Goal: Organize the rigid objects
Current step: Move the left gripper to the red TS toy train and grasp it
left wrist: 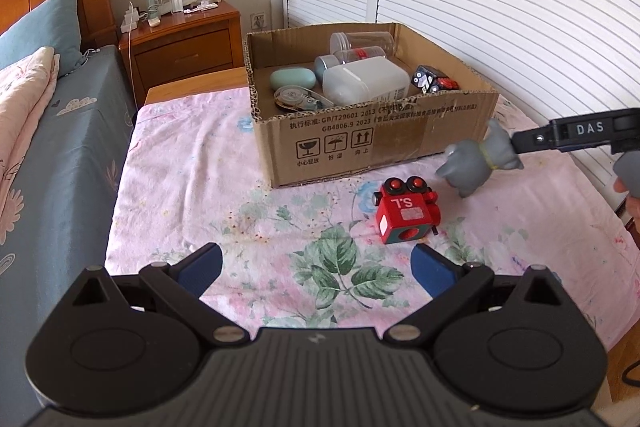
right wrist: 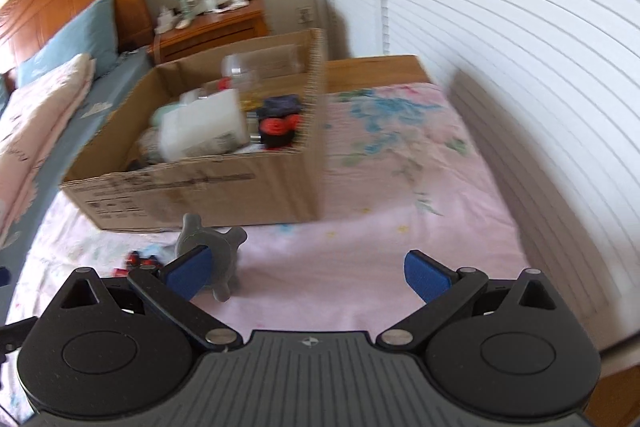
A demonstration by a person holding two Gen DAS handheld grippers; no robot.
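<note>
Left wrist view: your left tongs (left wrist: 316, 267) are spread wide with nothing between them, hovering over the floral-sheeted worktop (left wrist: 192, 179). One red robot toy (left wrist: 407, 210) sits on the sheet just in front of the cardboard box (left wrist: 360, 143). Inside the box you can count two clear jars (left wrist: 362, 45), one white container (left wrist: 366, 81), one teal case (left wrist: 293, 78), one tape dispenser (left wrist: 298, 97) and one dark robot toy (left wrist: 432, 79). One grey animal figure (left wrist: 478, 157) hangs at the tip of your right tongs beside the box's corner.

Right wrist view (blurry): your right tongs (right wrist: 308, 273) are wide open too. The grey figure (right wrist: 214, 257) sits against the left pad (right wrist: 190, 273) only, well apart from the right pad.
</note>
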